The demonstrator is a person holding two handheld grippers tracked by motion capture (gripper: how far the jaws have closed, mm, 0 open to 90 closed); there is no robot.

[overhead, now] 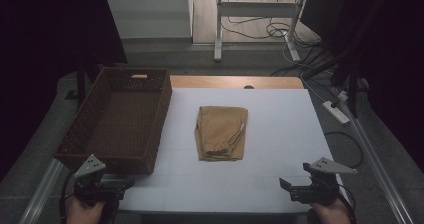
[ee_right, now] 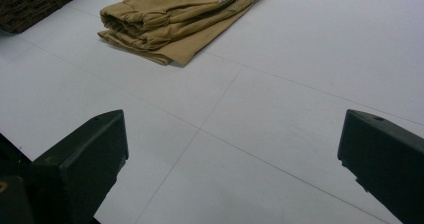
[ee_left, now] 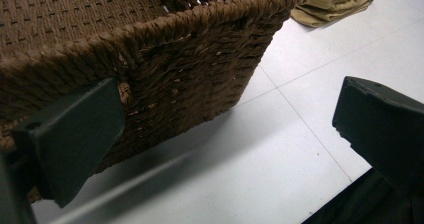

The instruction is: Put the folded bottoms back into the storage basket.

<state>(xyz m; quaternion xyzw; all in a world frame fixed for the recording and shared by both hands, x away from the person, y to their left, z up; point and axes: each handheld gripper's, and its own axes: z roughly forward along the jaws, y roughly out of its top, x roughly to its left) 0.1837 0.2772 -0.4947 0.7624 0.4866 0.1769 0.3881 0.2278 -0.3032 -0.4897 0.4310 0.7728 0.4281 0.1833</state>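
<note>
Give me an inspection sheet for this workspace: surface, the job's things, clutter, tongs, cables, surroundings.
Surface: white table top, faint grid lines, wooden strip along the far edge.
Job's things: folded tan garment lies flat mid-table, white label showing; brown woven basket stands left of it, apart, nothing seen inside.
Clutter: nothing seen.
Tongs: left tongs open near the basket's front corner; right tongs open at the near right edge; both hold nothing.
Cables: loose cables and a power strip on the floor.
Surroundings: dim room, white desk frame behind.

From the right gripper (overhead: 300,188), bare counter (overhead: 280,129) lies open toward eleven o'clock; the wicker basket (overhead: 120,119) blocks twelve o'clock ahead of the left gripper (overhead: 107,186).
</note>
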